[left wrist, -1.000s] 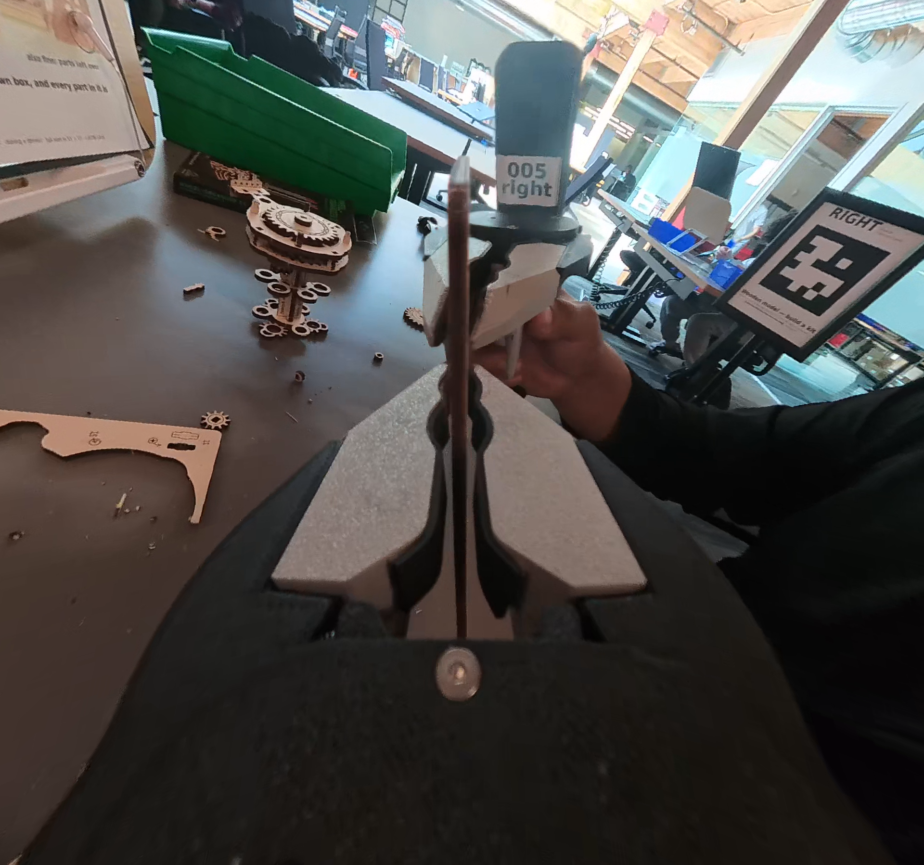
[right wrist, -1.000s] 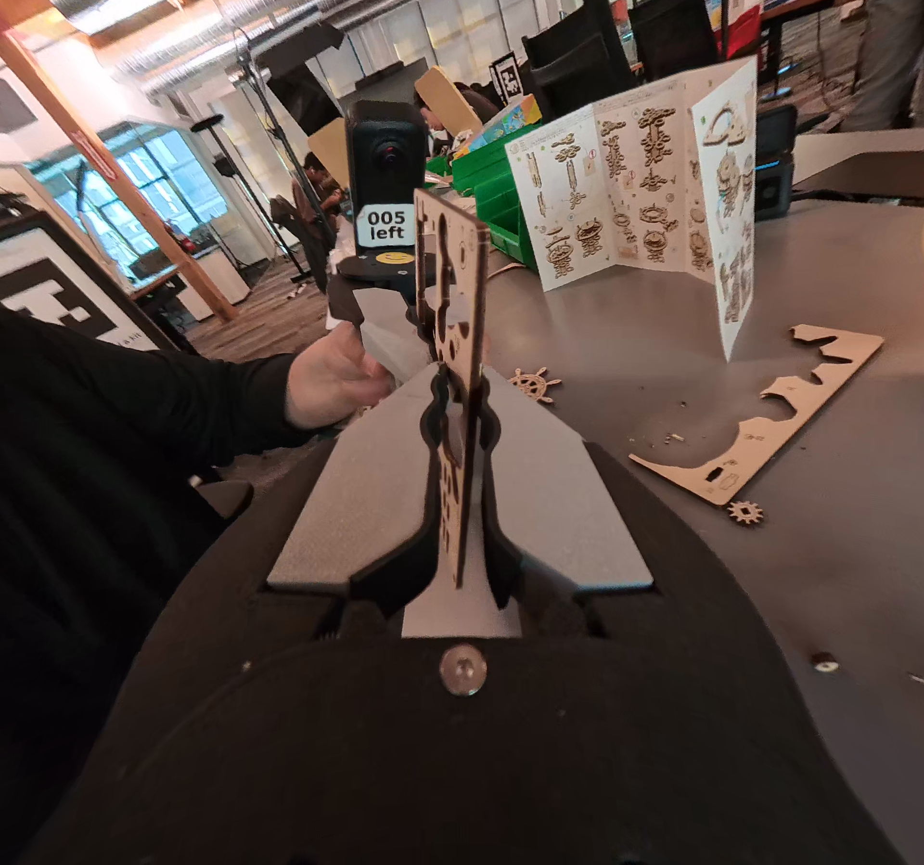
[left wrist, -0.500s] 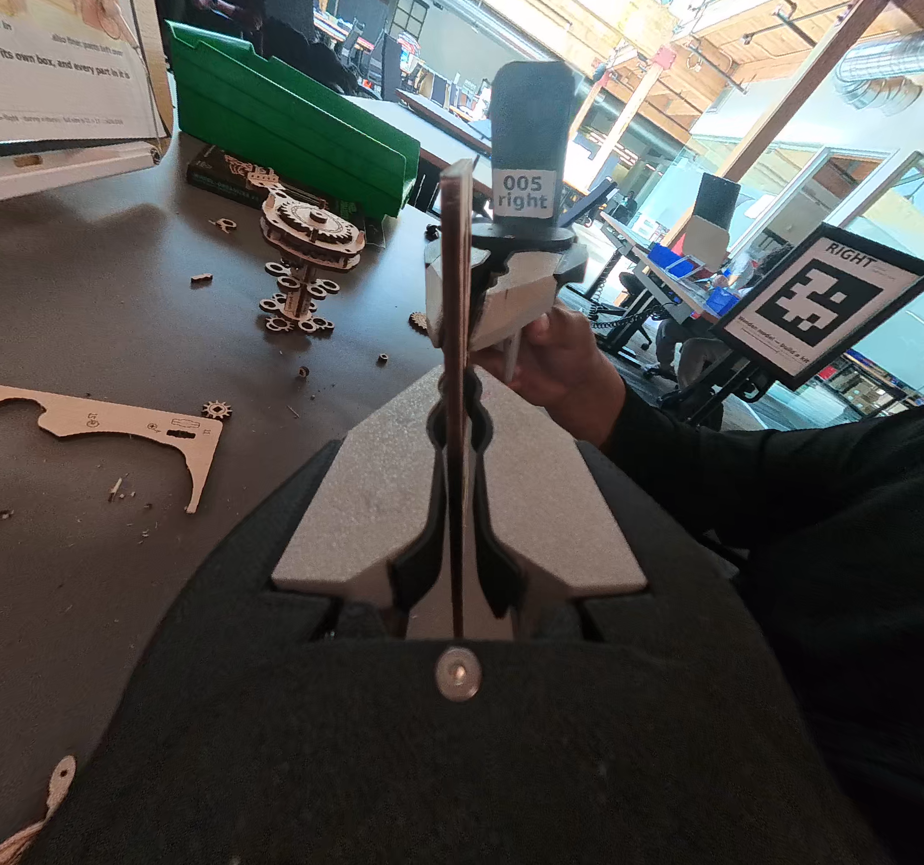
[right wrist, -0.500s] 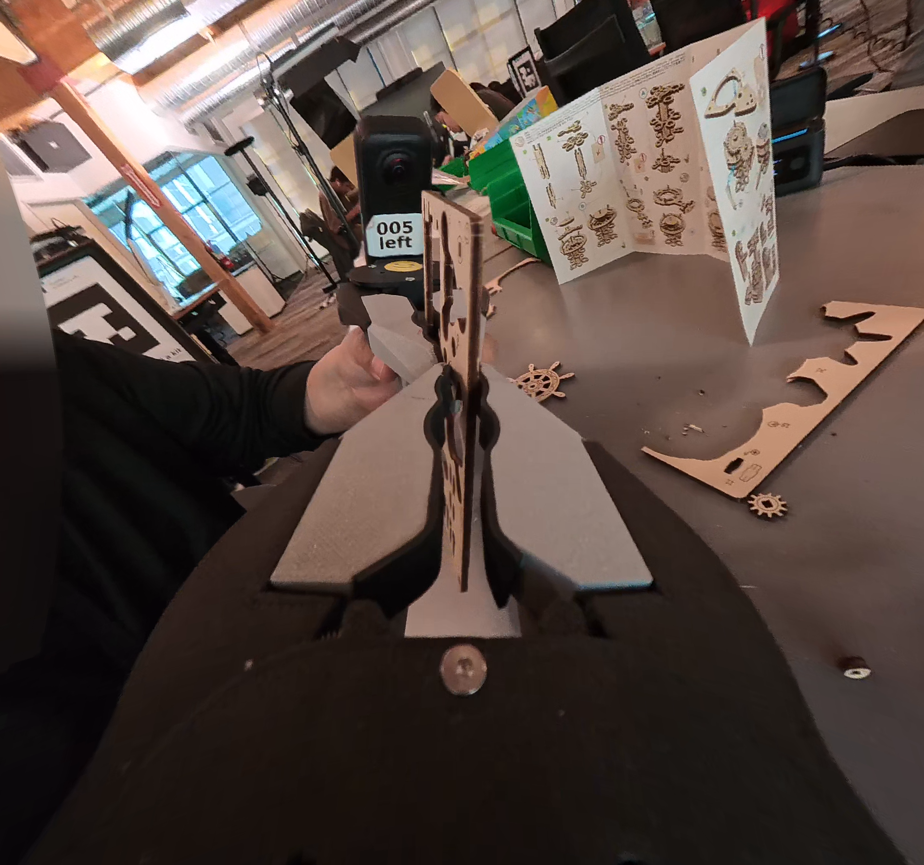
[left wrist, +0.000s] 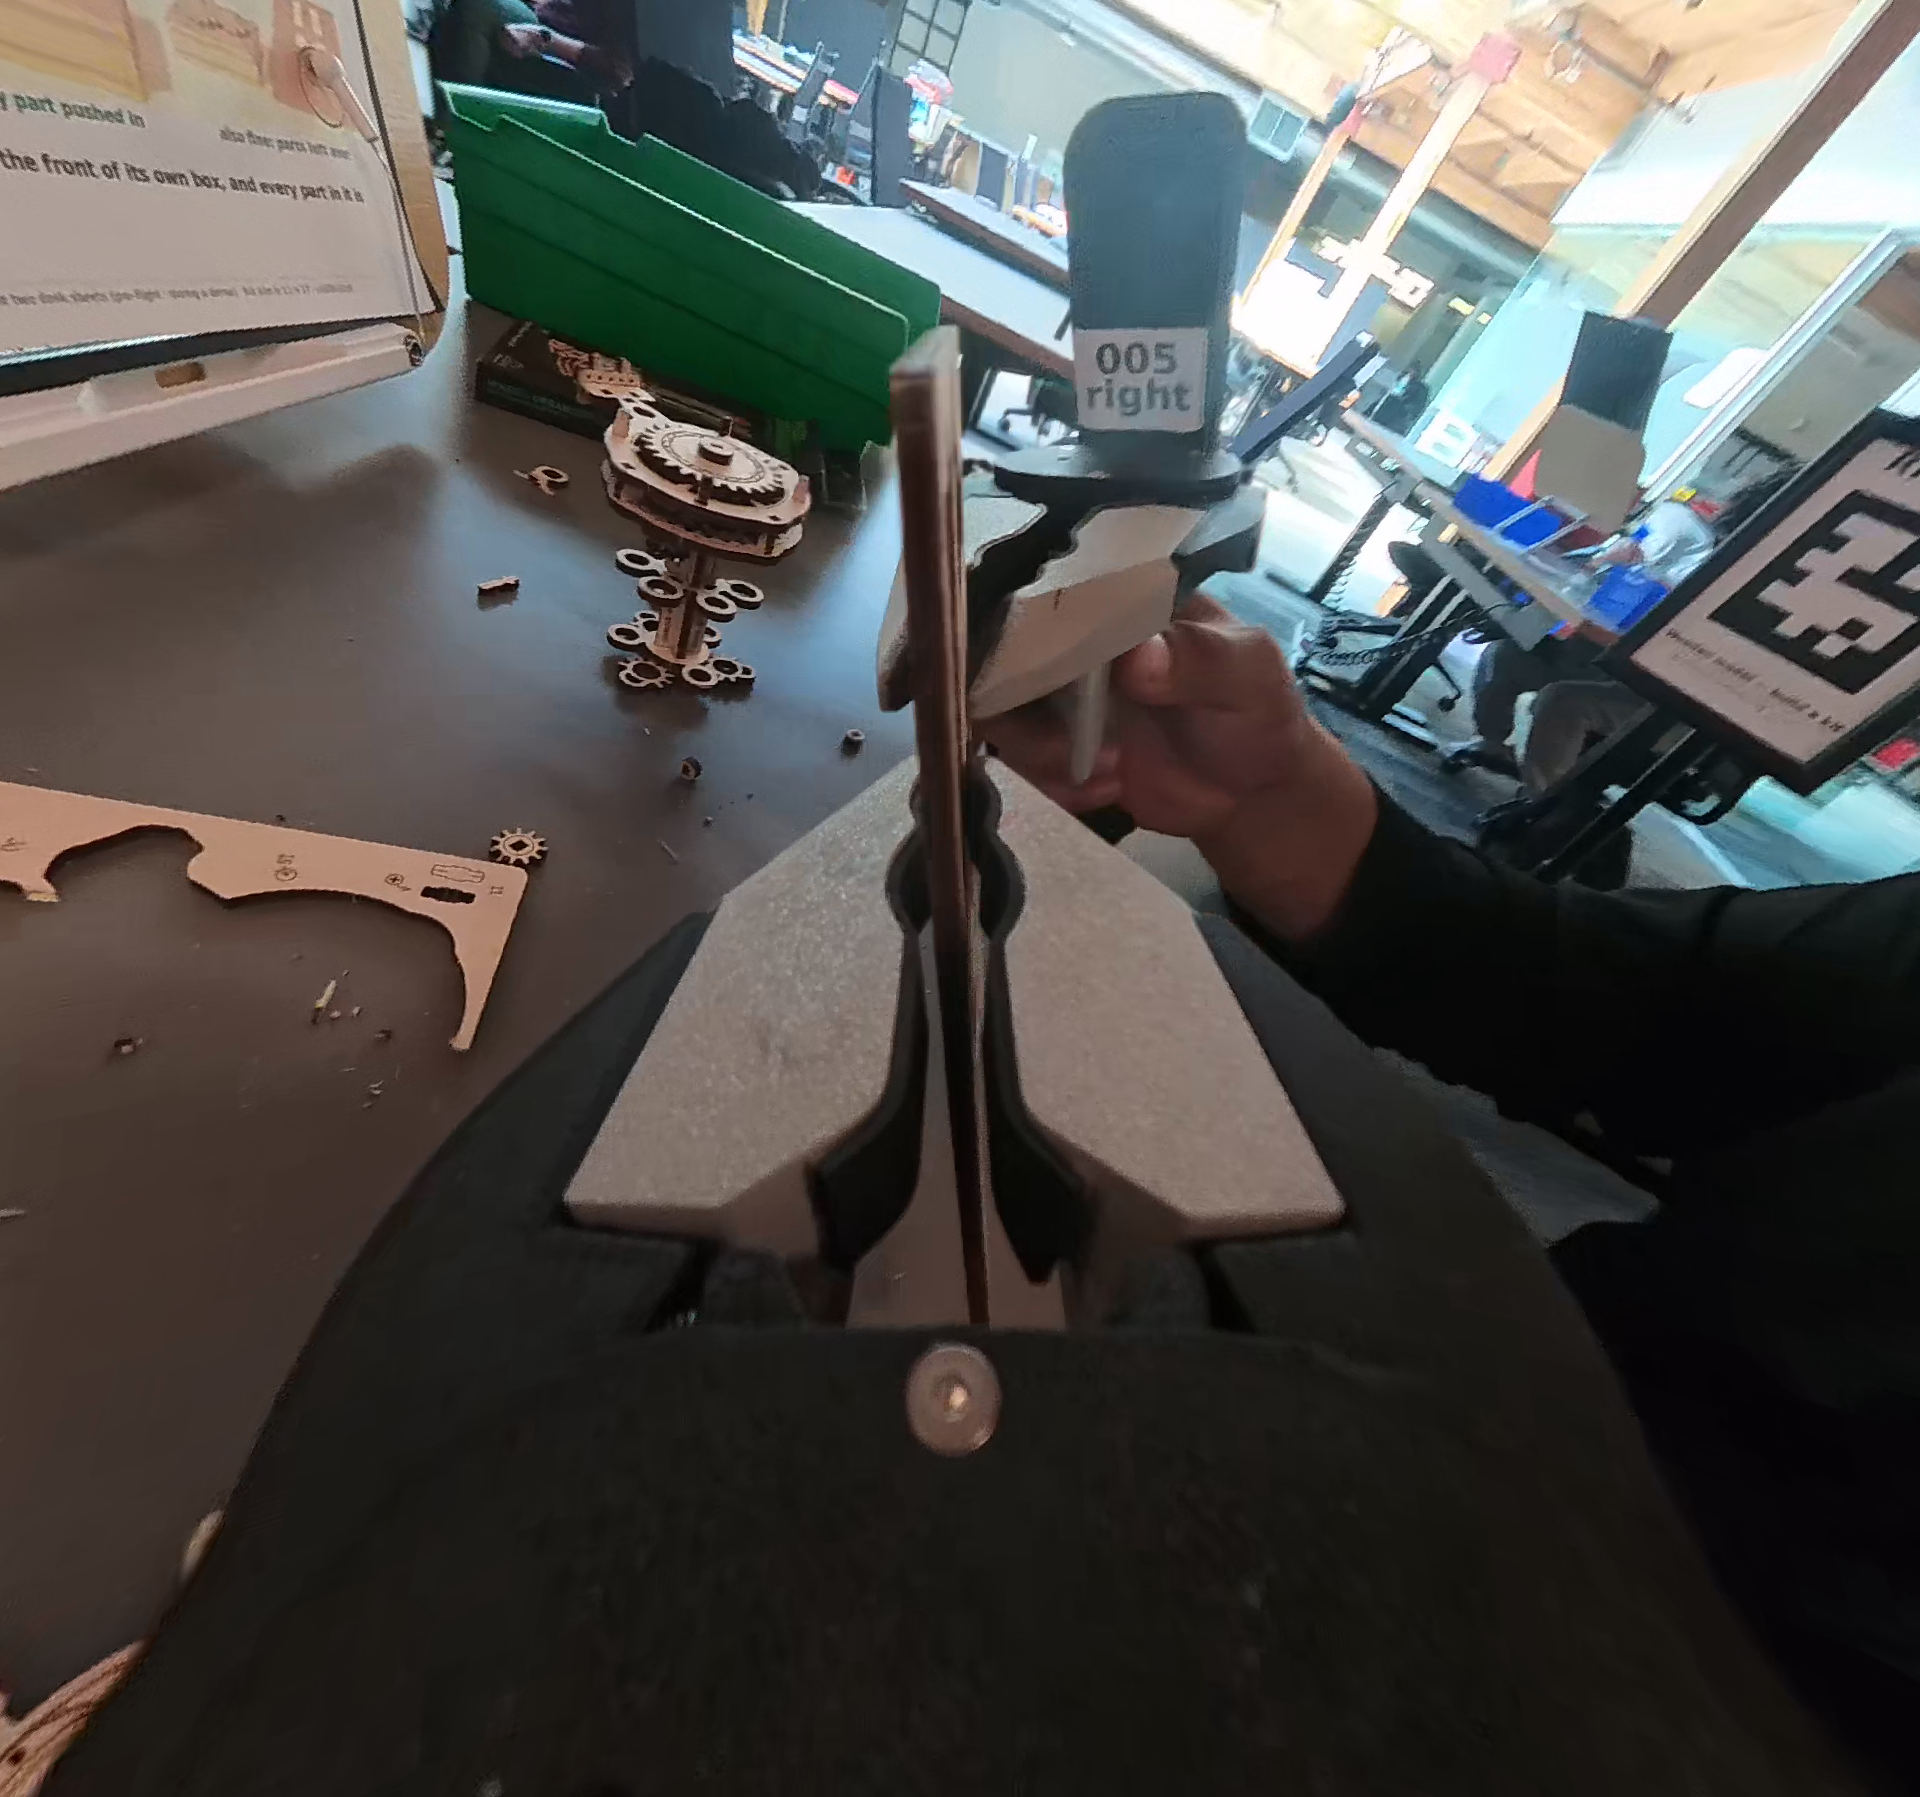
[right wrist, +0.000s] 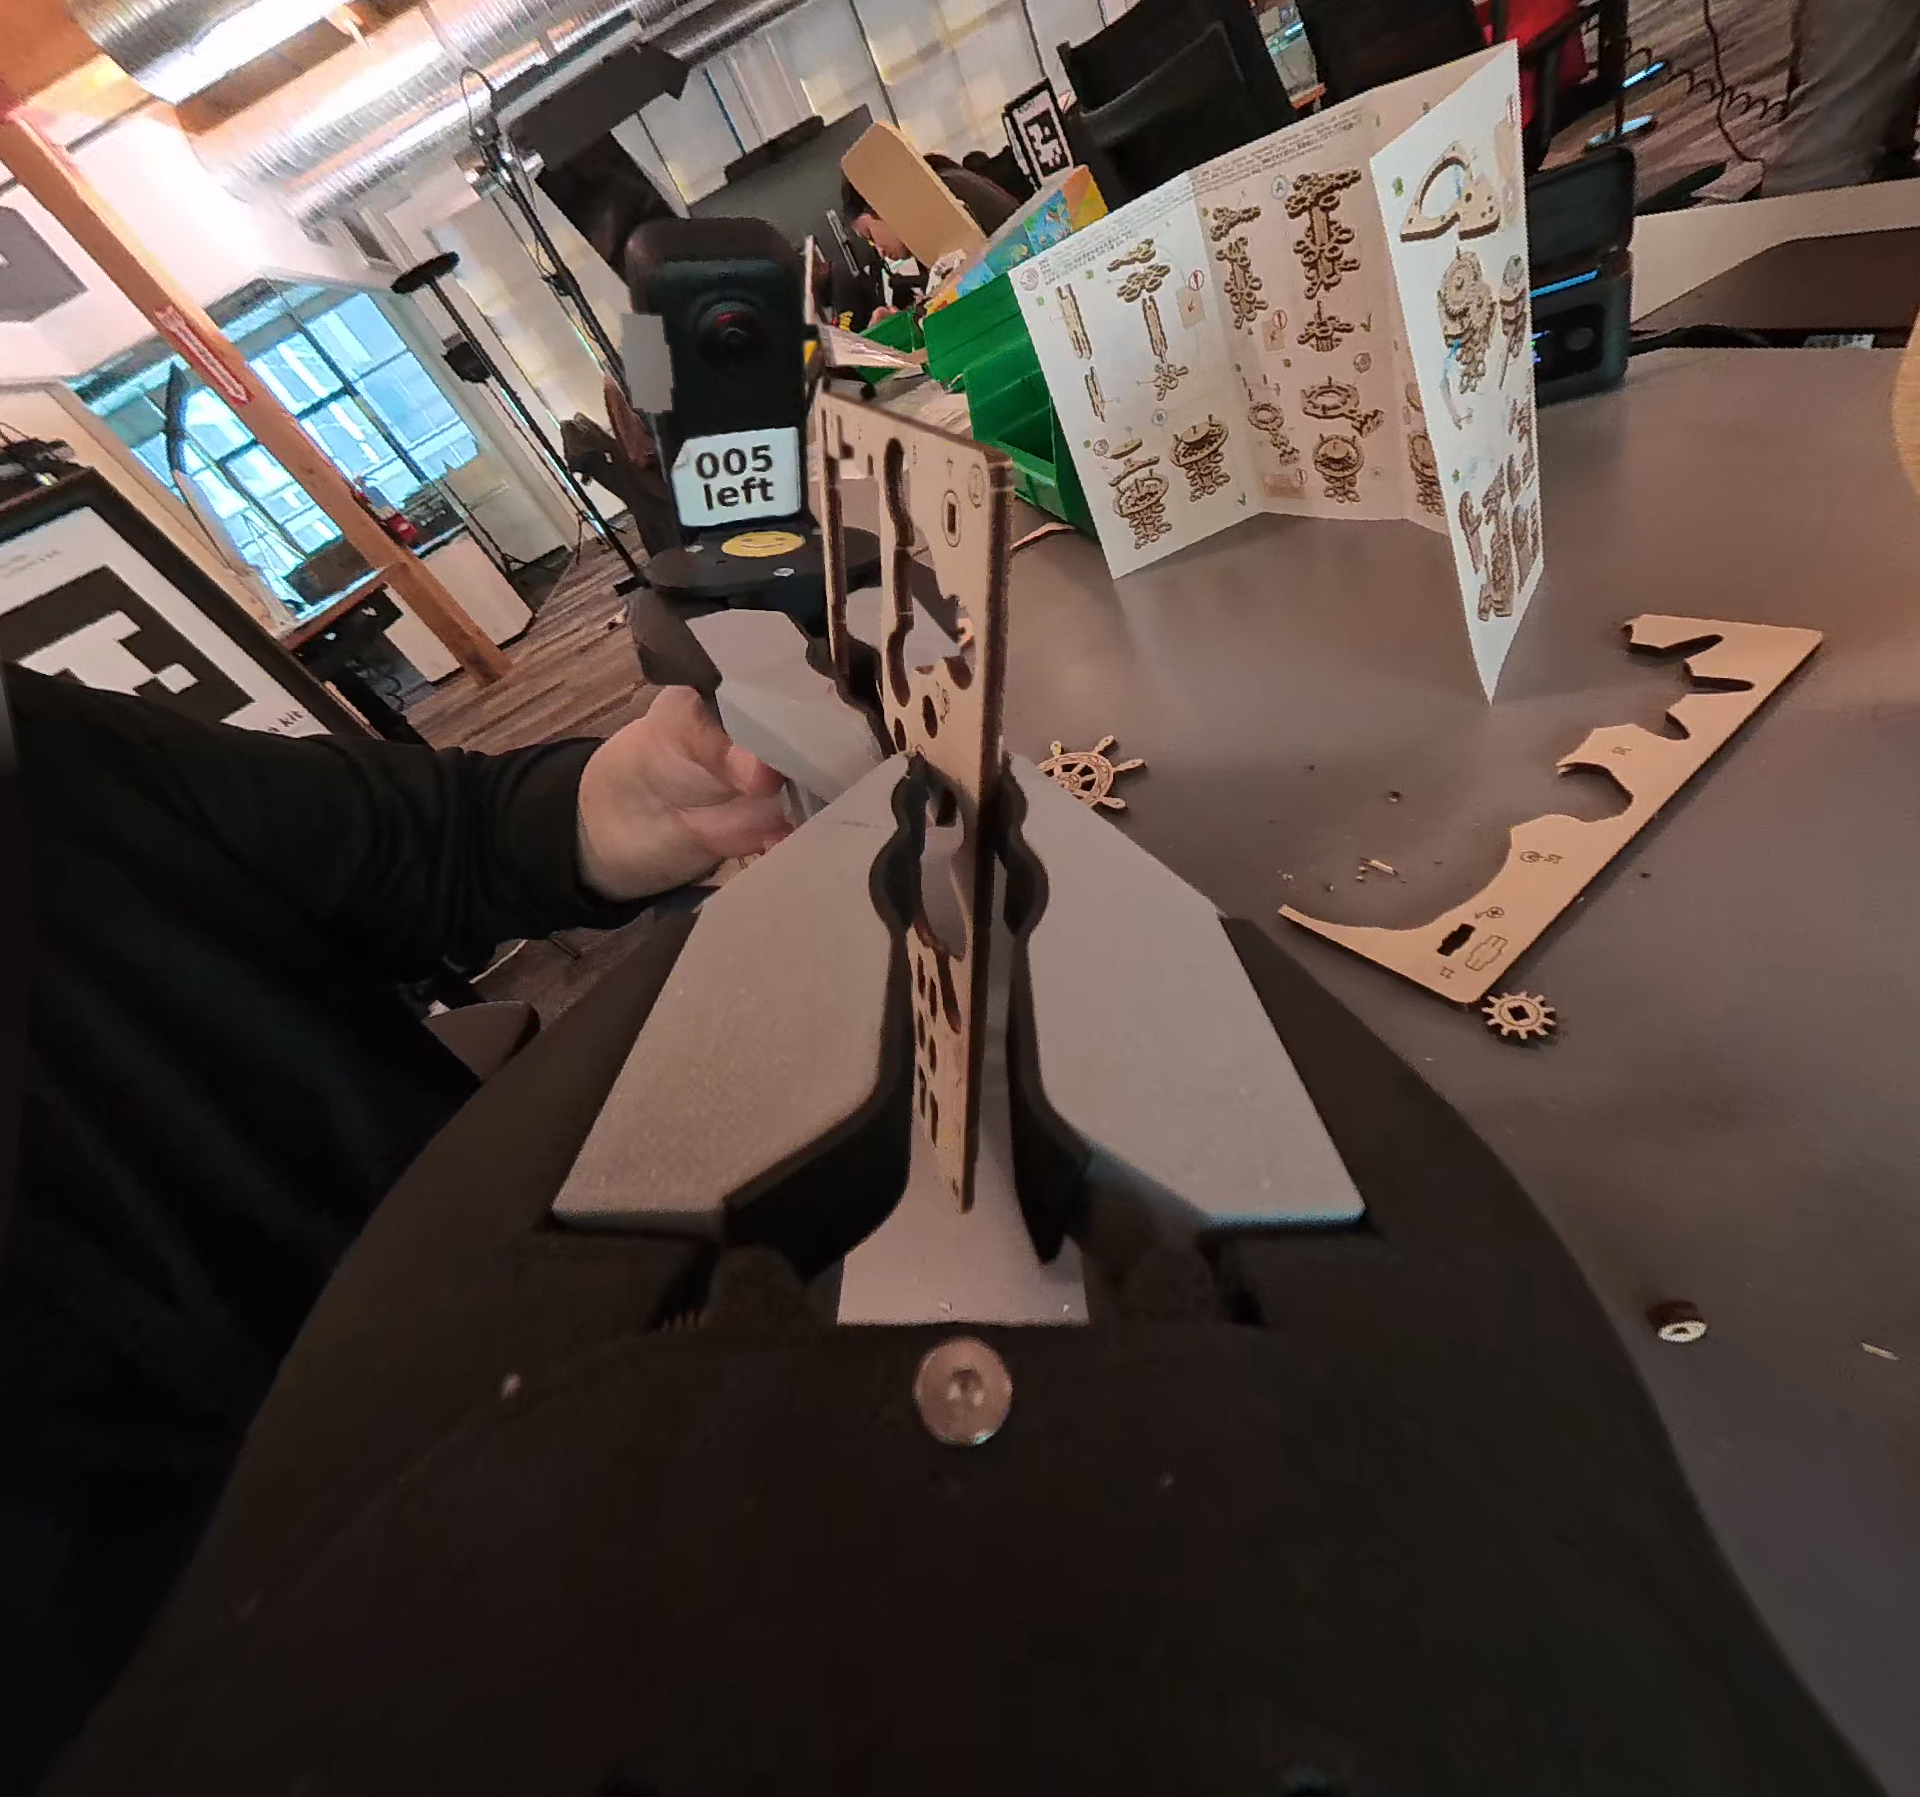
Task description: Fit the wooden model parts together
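Observation:
A thin laser-cut wooden sheet (left wrist: pixel 933 625) with cut-out holes stands upright in the air between both grippers. My left gripper (left wrist: pixel 948 797) is shut on its near edge; in that view I see it edge-on. My right gripper (right wrist: pixel 951 776) is shut on the opposite edge, and there the sheet (right wrist: pixel 940 594) shows its face at a slight angle. Each gripper faces the other: the right one (left wrist: pixel 1049 594) shows beyond the sheet in the left wrist view, the left one (right wrist: pixel 774 698) in the right wrist view. A partly built wooden gear model (left wrist: pixel 698 542) stands on the table.
On the dark table (left wrist: pixel 260 625) lie a leftover sheet frame (left wrist: pixel 312 890), a small gear (left wrist: pixel 517 848) and loose scraps. Green bins (left wrist: pixel 675 282) and a propped board (left wrist: pixel 187 106) stand behind. The right wrist view shows a folded instruction leaflet (right wrist: pixel 1299 376), a ship-wheel piece (right wrist: pixel 1091 773), and another frame (right wrist: pixel 1558 864). My two grippers' fingertips are within a few centimetres of each other.
Both grippers keep their hold on the sheet. The pair has shifted slightly over the table, and in the right wrist view the sheet now shows more of its face.

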Tool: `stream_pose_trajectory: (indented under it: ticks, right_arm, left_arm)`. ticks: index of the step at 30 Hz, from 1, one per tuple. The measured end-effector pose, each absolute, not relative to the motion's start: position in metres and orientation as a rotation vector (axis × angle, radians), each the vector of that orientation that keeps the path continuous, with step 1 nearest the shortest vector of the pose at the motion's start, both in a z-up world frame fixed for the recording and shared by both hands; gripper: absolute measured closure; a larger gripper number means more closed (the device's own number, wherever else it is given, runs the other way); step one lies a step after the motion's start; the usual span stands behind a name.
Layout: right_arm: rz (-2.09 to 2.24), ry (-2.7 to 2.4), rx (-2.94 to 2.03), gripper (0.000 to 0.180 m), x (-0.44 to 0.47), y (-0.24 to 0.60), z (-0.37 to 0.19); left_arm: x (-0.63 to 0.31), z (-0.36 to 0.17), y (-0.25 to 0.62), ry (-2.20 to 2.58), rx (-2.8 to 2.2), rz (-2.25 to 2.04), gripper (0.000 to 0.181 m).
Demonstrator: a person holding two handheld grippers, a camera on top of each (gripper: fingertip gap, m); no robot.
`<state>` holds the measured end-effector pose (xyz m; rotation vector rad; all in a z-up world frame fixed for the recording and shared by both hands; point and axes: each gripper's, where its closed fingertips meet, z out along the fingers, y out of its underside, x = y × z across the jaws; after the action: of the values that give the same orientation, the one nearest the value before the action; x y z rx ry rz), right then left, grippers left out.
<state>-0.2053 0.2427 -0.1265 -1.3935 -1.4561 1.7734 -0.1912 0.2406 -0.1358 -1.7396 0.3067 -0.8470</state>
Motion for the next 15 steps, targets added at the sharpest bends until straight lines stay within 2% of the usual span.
stream_pose_trajectory:
  ticks: [9,15]
  right_arm:
    - [1.664,-1.514,-1.438,0.170,-0.203,0.239,-0.124]
    - [1.380,-1.522,-1.443,0.167,-0.215,0.247,-0.131]
  left_arm:
    - [-0.188,-0.131,0.237,0.363,-1.733,-0.711,0.179]
    - [-0.202,-0.139,0.244,0.343,-1.774,-0.556,0.180]
